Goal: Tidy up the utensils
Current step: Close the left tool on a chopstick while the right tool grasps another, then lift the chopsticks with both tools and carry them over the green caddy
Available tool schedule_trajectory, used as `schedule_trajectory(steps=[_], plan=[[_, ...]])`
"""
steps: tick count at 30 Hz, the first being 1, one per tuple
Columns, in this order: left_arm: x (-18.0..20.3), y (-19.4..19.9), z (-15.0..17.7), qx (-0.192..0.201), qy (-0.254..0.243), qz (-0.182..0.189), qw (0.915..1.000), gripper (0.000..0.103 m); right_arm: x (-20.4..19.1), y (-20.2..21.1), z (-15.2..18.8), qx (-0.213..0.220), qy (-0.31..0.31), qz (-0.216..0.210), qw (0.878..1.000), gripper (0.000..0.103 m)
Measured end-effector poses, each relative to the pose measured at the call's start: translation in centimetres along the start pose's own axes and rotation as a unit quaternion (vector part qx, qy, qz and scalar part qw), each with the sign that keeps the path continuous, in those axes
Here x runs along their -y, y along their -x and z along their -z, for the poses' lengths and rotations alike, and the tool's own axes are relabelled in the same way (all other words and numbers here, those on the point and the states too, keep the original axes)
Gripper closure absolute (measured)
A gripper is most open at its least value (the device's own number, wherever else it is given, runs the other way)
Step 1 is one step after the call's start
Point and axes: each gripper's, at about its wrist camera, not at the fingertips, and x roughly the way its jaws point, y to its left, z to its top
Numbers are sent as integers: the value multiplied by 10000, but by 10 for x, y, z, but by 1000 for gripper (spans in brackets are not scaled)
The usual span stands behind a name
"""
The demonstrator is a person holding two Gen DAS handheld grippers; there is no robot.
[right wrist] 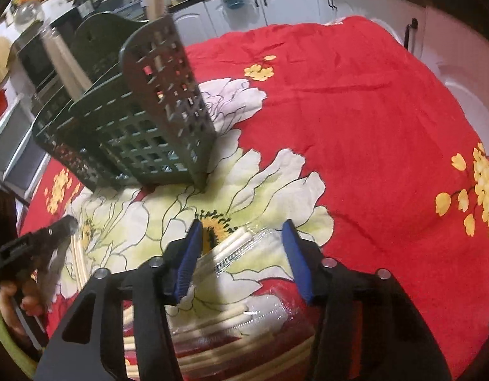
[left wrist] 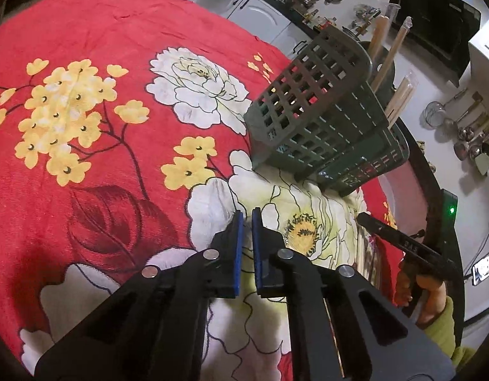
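Note:
A dark green slotted utensil basket (left wrist: 308, 120) (right wrist: 142, 120) stands on the red floral cloth (left wrist: 101, 47). Wrapped chopsticks (left wrist: 393, 54) stick up from its rear compartment. My left gripper (left wrist: 247, 222) hangs just above the cloth in front of the basket, its blue pads together with nothing between them. From the right wrist view it (right wrist: 68, 222) shows at the left edge, near loose chopsticks (right wrist: 77, 254). My right gripper (right wrist: 242, 238) has its jaws apart over a pile of clear-wrapped chopstick packets (right wrist: 238, 247). One packet lies between the pads (right wrist: 193, 247), and no pressing on it shows.
Behind the cloth-covered table (right wrist: 371, 111) run white cabinets (right wrist: 285, 0) and a dark counter crowded with jars. A black range hood (left wrist: 435, 22) and hanging ladles (left wrist: 466, 133) are at the right. A hand in a green sleeve (left wrist: 435, 304) holds the right gripper (left wrist: 363, 219).

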Motion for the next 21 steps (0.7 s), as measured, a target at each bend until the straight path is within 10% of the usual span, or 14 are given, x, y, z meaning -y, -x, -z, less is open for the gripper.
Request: schedule_trajectory(steps=[5, 21], plan=[[0, 1, 1, -1, -4, 38, 10000, 102, 0, 3, -1, 104, -36, -76, 9999, 96], [33, 48, -5, 428, -341, 424, 9976, 102, -31, 81, -6, 1243, 275, -623, 9899, 100]])
